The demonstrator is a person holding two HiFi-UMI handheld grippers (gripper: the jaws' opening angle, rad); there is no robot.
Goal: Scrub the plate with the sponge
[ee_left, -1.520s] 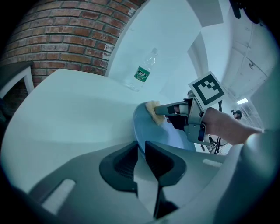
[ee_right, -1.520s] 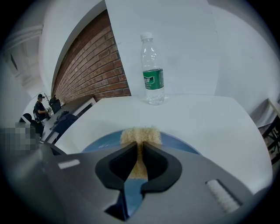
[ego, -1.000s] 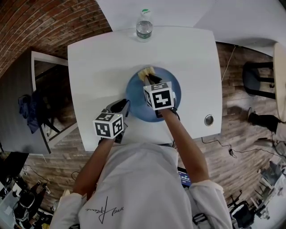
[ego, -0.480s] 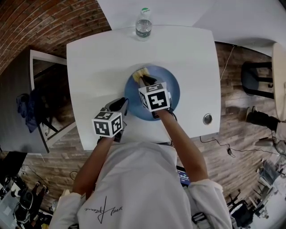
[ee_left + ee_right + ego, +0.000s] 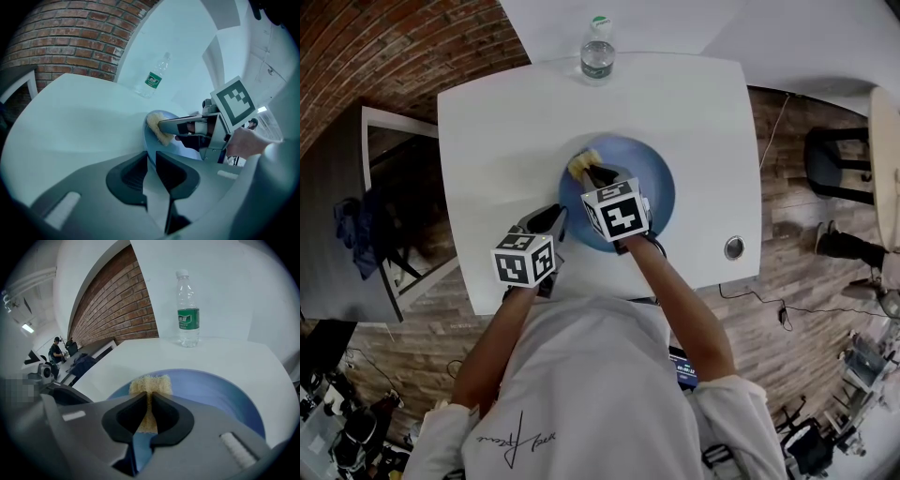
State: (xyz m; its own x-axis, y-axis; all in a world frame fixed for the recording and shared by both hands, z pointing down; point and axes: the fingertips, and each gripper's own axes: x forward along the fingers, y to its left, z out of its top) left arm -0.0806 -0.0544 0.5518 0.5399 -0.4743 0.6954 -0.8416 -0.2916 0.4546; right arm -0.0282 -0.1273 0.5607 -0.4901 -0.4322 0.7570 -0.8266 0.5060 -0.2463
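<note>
One blue plate is lying on the white table, toward its near edge. One yellow sponge is resting on the plate's far-left part, and one water bottle is standing upright at the far edge. Of the two grippers, the right gripper is reaching across the plate, its jaws pinching the sponge. The left gripper is sitting at the plate's near-left rim with its jaws clamping that rim, its forearm angling in from the near edge.

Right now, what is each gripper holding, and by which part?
The right gripper pinches the sponge across its middle. The left gripper clamps the plate by its rim.
</note>
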